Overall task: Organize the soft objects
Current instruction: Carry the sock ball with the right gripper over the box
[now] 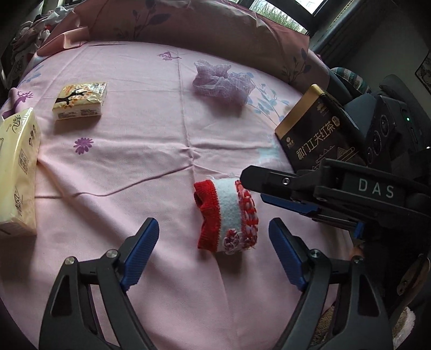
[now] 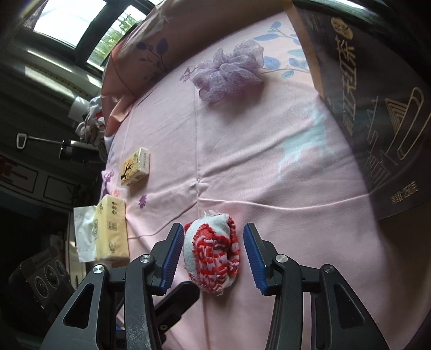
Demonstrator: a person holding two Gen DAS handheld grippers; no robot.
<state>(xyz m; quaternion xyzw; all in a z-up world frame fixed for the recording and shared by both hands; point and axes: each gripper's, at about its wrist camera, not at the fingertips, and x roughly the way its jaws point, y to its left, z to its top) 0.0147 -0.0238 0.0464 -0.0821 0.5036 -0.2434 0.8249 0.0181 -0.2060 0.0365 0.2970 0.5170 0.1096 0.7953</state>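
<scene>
A rolled red-and-white knitted cloth (image 1: 227, 215) lies on the pink bedsheet (image 1: 134, 167). My left gripper (image 1: 212, 250) is open, its blue pads either side of the cloth's near end, not touching. My right gripper (image 2: 214, 258) is open around the same cloth (image 2: 211, 255), pads close to its sides; it shows in the left wrist view (image 1: 258, 188) coming in from the right. A purple mesh bath pouf (image 1: 222, 82) lies further back, also in the right wrist view (image 2: 229, 70). Two yellow tissue packs (image 1: 80, 101) (image 1: 17, 172) lie at the left.
A black tea box (image 1: 320, 129) stands at the right, close by in the right wrist view (image 2: 377, 107). A floral pillow (image 1: 175, 21) lies along the back of the bed. The tissue packs (image 2: 136, 167) (image 2: 111, 231) sit near the bed's left edge.
</scene>
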